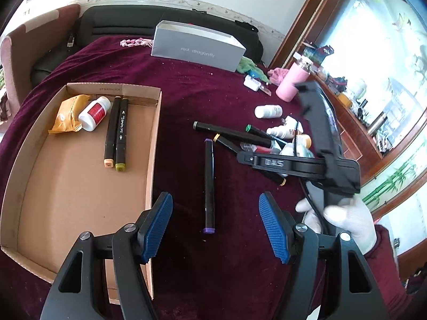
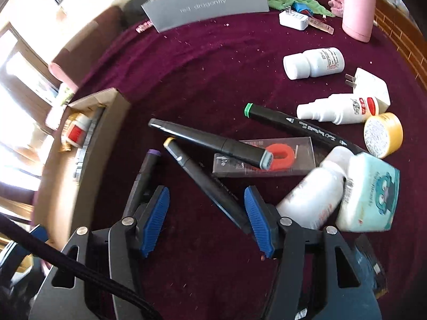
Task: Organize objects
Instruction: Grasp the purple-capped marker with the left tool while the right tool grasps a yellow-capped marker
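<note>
The cardboard tray [image 1: 24, 186] on the maroon-clothed worktop [image 1: 200, 85] already holds four things at its far end: a yellow snack packet [image 1: 66, 117], a white pill bottle with a red label [image 1: 94, 113], and two black markers [image 1: 116, 130] lying side by side. The rest of the tray is bare, so the sorting looks only partly done.

Left on the cloth are a purple-capped marker [image 1: 209, 184], lying alone just beside the tray, and a pile further right: a grey-capped marker [image 2: 210, 142], a yellow-capped marker [image 2: 205, 184], a green-capped marker [image 2: 293, 124], a white pill bottle [image 2: 313, 62], a spray bottle [image 2: 337, 108], a tissue pack [image 2: 371, 194] and a small yellow tin [image 2: 383, 134].

The left hand-held gripper [image 1: 215, 226] hangs over the purple-capped marker, jaws apart and gripping nothing. The right hand-held gripper [image 2: 206, 220] is likewise released, straddling the yellow-capped marker's near end without pressing it.
</note>
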Demonstrator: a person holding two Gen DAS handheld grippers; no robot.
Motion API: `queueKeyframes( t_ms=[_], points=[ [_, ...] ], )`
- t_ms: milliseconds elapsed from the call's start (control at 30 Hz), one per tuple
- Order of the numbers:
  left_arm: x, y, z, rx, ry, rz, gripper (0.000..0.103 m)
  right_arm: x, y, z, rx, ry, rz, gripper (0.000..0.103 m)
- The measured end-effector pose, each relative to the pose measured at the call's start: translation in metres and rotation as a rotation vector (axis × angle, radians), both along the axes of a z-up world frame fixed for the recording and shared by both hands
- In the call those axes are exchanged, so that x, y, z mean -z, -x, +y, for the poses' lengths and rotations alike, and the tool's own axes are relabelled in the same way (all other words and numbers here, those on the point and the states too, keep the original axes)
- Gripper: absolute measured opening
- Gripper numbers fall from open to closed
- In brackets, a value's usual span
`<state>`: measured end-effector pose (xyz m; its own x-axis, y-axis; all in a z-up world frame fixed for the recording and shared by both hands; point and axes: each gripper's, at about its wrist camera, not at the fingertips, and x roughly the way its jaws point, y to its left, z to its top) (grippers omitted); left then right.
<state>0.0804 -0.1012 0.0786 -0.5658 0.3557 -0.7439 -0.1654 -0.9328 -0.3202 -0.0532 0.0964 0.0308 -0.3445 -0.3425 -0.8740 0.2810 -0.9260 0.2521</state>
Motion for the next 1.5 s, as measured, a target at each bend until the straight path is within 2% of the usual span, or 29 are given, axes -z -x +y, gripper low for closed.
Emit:
queueKeyframes(
  t_ms=[67, 100, 167, 233, 400, 600, 733, 1000, 1100, 1267, 1333, 1367, 1400, 1500],
  points=[
    [0.000, 0.000, 0.003, 0.002, 0.018, 0.002, 0.061, 0.005, 0.002, -0.008, -0.006, -0.071, 0.019, 0.034],
    [0.000, 0.000, 0.003, 0.003, 0.025, 0.004, 0.061, 0.005, 0.002, -0.010, -0.004, -0.090, 0.027, 0.033],
    [0.001, 0.001, 0.006, 0.004, 0.042, 0.006, 0.061, 0.004, -0.004, -0.008, 0.006, -0.137, 0.030, 0.022],
    [0.003, 0.003, 0.010, 0.011, 0.062, 0.007, 0.061, 0.003, -0.010, -0.003, 0.024, -0.141, 0.011, 0.016],
    [0.020, 0.016, 0.028, 0.045, 0.137, -0.022, 0.061, 0.003, -0.039, 0.026, 0.066, -0.049, -0.040, 0.016],
    [0.042, 0.043, 0.049, 0.060, 0.244, -0.053, 0.061, 0.005, -0.060, 0.056, 0.108, 0.044, -0.042, 0.013],
    [0.050, 0.058, 0.059, 0.064, 0.288, -0.052, 0.061, 0.005, -0.061, 0.059, 0.113, 0.065, -0.033, 0.013],
    [0.070, 0.071, 0.074, 0.086, 0.322, -0.071, 0.061, 0.007, -0.061, 0.061, 0.118, 0.090, -0.030, 0.013],
    [0.072, 0.069, 0.078, 0.092, 0.354, -0.037, 0.061, 0.007, -0.060, 0.058, 0.118, 0.086, -0.025, 0.013],
    [0.073, 0.062, 0.077, 0.116, 0.348, 0.004, 0.060, 0.007, -0.060, 0.055, 0.126, 0.071, -0.014, 0.014],
    [0.071, 0.057, 0.079, 0.140, 0.344, 0.013, 0.048, 0.007, -0.060, 0.054, 0.132, 0.070, -0.013, 0.015],
    [0.069, 0.056, 0.080, 0.145, 0.343, 0.014, 0.034, 0.007, -0.059, 0.054, 0.134, 0.070, -0.013, 0.016],
    [0.068, 0.054, 0.081, 0.147, 0.339, 0.013, 0.014, 0.007, -0.059, 0.053, 0.136, 0.068, -0.012, 0.016],
    [0.066, 0.053, 0.077, 0.137, 0.285, -0.007, 0.011, 0.007, -0.059, 0.051, 0.139, 0.057, -0.009, 0.016]
  ],
)
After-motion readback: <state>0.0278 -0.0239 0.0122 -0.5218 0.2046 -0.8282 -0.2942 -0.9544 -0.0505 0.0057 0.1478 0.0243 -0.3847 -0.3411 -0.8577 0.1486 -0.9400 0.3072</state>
